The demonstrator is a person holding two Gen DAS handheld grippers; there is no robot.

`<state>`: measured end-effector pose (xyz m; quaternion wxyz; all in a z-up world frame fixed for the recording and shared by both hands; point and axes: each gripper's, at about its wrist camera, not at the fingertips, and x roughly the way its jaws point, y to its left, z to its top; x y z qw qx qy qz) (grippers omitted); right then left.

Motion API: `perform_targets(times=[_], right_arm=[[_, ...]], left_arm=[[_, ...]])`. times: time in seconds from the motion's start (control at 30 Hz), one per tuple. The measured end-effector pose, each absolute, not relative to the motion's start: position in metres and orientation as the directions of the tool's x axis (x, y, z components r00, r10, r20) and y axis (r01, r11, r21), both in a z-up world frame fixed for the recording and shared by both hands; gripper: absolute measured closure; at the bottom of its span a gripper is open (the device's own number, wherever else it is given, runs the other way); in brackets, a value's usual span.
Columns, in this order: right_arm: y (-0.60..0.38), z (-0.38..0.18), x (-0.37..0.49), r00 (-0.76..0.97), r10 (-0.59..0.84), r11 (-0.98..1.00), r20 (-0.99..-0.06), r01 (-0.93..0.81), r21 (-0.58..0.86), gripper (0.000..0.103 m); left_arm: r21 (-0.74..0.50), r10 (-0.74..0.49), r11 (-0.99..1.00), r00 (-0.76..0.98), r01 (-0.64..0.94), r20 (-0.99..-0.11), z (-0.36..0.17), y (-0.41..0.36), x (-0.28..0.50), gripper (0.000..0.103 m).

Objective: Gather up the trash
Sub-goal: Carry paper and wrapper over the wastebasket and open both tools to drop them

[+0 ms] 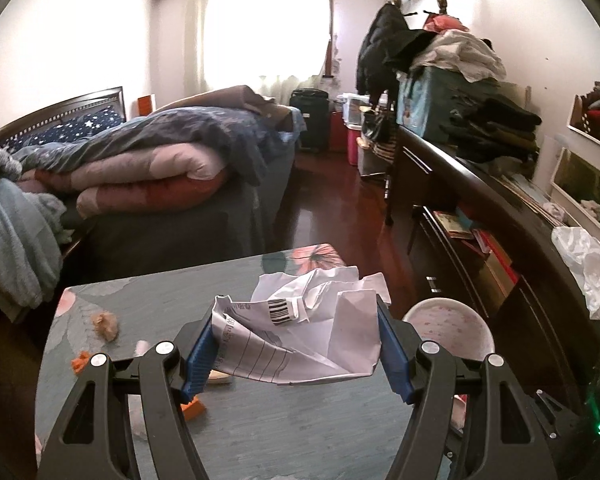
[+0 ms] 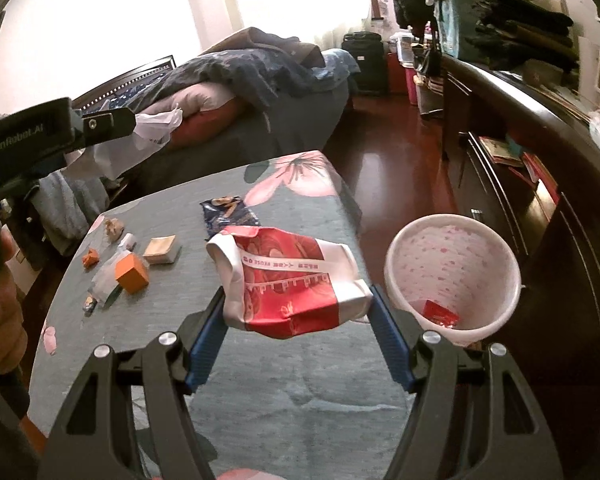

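Here both tools were loaded and the carrying step was in hand. The left gripper [image 1: 296,344] pinched a crumpled sheet of paper [image 1: 312,328], barcode uppermost, its blue pads pressed into either side of the wad and holding it clear above the table [image 1: 260,432]. The right gripper [image 2: 298,336] likewise clamped a red and white wrapper [image 2: 288,284], lifted off the flowered cloth. The white bin [image 2: 452,276] stood on the floor just beside the table's right edge, mouth open, with one small red scrap [image 2: 440,314] lying at its bottom. Several bits were not yet collected: an orange box [image 2: 131,276], a tan packet [image 2: 160,250], a dark snack bag [image 2: 230,214], and small crumpled scraps near the far left corner [image 2: 114,228]. By my reading, the wrapper sat nearest the bin, so the next move called for swinging the right tool rightward over the rim and spreading its fingers there; the paper would need a longer crossing, and being broad and springy it might catch the rim unless released squarely above the opening.
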<state>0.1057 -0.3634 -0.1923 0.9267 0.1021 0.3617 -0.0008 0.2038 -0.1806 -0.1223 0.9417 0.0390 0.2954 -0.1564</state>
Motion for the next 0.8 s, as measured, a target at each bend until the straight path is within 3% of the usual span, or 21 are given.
perform_targets(times=[0.8], right_arm=[[-0.487, -0.221, 0.099, 0.702, -0.113, 0.915, -0.704, 0.350, 0.202, 0.034]], left_arm=[[-0.007, -0.439, 0.834, 0.657, 0.551, -0.613, -0.151, -0.321, 0.222, 0.033]])
